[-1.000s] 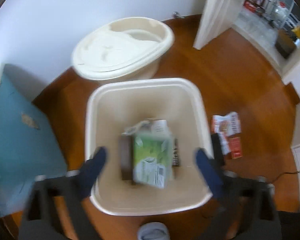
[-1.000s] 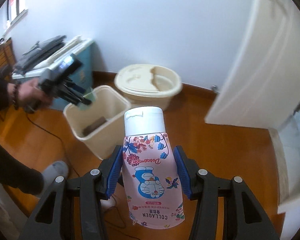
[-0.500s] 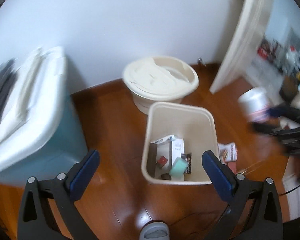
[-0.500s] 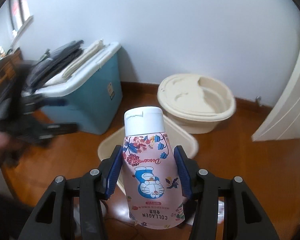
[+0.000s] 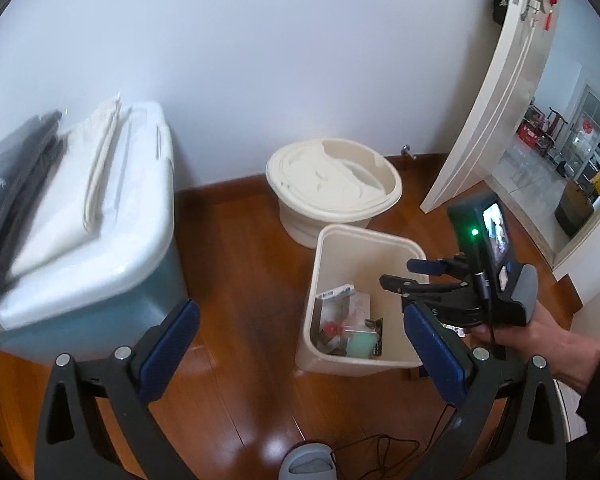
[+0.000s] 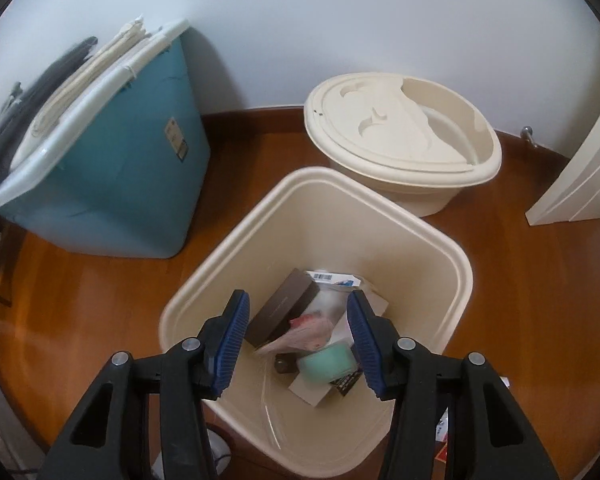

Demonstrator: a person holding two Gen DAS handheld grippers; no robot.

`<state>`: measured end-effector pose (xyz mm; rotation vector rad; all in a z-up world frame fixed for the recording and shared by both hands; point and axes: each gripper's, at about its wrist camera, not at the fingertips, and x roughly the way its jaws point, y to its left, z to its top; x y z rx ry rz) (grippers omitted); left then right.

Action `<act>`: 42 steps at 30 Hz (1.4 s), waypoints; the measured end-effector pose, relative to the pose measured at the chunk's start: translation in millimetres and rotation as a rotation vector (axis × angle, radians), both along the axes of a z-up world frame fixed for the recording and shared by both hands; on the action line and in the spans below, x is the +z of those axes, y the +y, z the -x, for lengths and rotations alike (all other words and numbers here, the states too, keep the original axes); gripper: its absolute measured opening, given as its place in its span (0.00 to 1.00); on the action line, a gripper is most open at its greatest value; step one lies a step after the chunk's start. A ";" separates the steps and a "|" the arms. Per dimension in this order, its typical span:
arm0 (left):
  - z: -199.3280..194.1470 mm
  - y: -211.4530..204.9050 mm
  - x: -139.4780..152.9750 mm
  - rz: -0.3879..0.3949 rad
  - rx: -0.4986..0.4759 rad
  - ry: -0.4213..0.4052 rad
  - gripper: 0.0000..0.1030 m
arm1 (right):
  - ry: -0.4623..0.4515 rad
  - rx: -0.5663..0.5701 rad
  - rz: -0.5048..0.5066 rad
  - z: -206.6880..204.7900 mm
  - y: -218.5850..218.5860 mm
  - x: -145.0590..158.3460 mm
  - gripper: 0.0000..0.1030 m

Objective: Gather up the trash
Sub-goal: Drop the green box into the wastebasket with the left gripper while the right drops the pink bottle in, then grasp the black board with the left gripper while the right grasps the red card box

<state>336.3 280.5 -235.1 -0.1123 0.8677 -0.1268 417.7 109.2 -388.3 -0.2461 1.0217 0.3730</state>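
With the right gripper (image 6: 296, 340) standing apart and empty over the cream square plastic bin (image 6: 458, 258) on the wooden floor, where the pink bottle (image 6: 310, 330) lies among trash, best lift straight up, clearing the rim.

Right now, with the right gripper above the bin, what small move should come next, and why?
Probably lift the right gripper clear of the bin: its jaws stand open with nothing between them, and trash lies inside the bin. Some wrappers seem to lie on the floor beside the bin, so it could turn there next.
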 end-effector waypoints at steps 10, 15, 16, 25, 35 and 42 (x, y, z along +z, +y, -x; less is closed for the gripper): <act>-20.7 -94.7 31.4 -0.059 -0.220 0.009 1.00 | -0.080 -0.199 0.033 50.1 -149.0 135.2 0.80; -33.7 -166.0 -0.2 -0.073 -0.190 0.066 1.00 | 0.033 -0.373 0.020 67.3 -257.8 55.8 0.80; -35.1 -184.5 -15.4 -0.080 -0.178 0.084 1.00 | 0.069 -0.371 0.015 70.7 -275.5 28.7 0.80; -37.9 -341.6 -216.8 -0.120 -0.196 0.321 1.00 | 0.138 -0.443 -0.007 114.8 -372.4 -103.6 0.80; -64.9 -396.8 -407.7 -0.263 -0.080 0.503 1.00 | 0.064 -0.582 -0.149 137.8 -417.7 -143.4 0.80; -73.2 -404.2 -437.4 -0.274 -0.118 0.525 1.00 | 0.055 -0.634 -0.238 129.9 -429.9 -148.5 0.80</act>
